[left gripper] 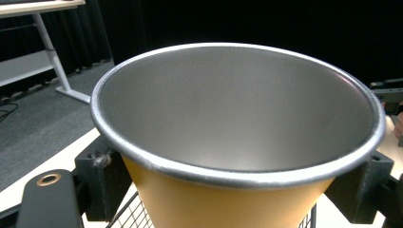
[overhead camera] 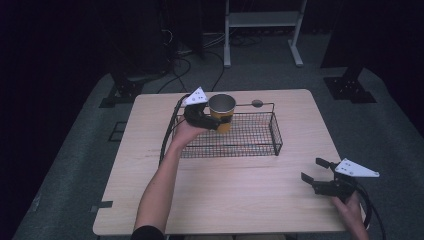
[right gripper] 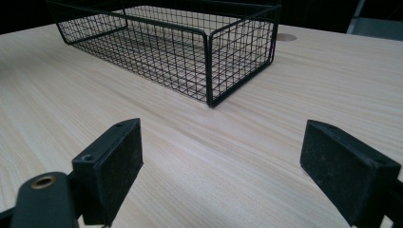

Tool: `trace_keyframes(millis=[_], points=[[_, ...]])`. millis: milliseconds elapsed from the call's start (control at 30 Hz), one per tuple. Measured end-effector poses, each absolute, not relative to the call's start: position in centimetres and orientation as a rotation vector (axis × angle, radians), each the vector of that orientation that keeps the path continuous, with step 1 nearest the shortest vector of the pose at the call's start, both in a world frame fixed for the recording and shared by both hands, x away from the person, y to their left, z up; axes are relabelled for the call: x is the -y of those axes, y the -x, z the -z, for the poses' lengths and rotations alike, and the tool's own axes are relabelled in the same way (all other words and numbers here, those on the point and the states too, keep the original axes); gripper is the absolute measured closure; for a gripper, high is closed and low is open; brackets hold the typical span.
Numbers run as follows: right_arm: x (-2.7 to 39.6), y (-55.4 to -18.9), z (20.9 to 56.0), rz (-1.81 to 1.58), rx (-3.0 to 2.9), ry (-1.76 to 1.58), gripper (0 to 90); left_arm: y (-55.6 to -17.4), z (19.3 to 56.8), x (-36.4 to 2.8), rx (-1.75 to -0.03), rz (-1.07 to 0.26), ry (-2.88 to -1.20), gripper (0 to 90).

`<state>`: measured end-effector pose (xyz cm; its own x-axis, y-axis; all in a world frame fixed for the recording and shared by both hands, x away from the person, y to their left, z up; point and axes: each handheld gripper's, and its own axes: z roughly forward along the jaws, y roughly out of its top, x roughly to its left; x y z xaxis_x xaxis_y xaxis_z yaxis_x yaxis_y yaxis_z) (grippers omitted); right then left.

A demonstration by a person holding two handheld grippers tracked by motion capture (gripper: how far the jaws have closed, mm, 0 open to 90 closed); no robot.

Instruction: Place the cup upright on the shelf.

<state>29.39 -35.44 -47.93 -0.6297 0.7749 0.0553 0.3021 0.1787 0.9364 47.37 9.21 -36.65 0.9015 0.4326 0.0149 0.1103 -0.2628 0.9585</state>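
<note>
Two grippers in frame, one per hand, over a light wood table (overhead camera: 225,195).

L side first: left gripper (overhead camera: 212,121) was clamped on a yellow cup (overhead camera: 222,114) w/ a bare metal rim and metal inside. Black pads pressed the cup wall from both sides, just under the rim; grey three-cornered plate on top of the gripper, cable trailing back along the forearm. Cup was upright, mouth up, held above the L end of the black wire basket (overhead camera: 260,142), its lower part down among the wires there; couldn't tell whether its base touched the basket floor. Left gripper view: cup (left gripper: 228,199) close up between the two pads, inside looked empty, basket mesh (left gripper: 138,216) visible just below it.

Centre: basket sat on the far half of the table, long side across, w/ a thin wire handle over its far edge.

R side: right gripper (overhead camera: 314,172) was near the R front corner of the table, well apart from basket and cup, jaws spread wide, nothing between them. Right gripper view: pads (right gripper: 114,161) apart over bare tabletop (right gripper: 228,156), basket corner (right gripper: 209,61) ahead.
</note>
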Motion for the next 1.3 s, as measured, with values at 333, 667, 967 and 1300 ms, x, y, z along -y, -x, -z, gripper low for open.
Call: trace_keyframes(millis=[333, 667, 967, 1300], points=[[35.4, -29.4, 47.9, -1.452, -2.025, -1.008, 13.1, -48.4, 38.1, -8.7, -0.424, -0.300, -1.839, 15.2], [35.4, -29.4, 47.9, -1.451, -2.026, -1.004, 13.1, -48.8, 39.3, -8.1, -0.412, -0.277, -1.857, 15.1], [35.4, -29.4, 47.9, -1.451, -2.028, -1.000, 13.1, -49.2, 40.8, -7.9, -0.386, -0.267, -1.912, 15.0], [35.4, -29.4, 47.9, -1.453, -2.027, -1.000, 13.1, -49.7, 41.6, -7.9, -0.363, -0.250, -1.957, 15.0]])
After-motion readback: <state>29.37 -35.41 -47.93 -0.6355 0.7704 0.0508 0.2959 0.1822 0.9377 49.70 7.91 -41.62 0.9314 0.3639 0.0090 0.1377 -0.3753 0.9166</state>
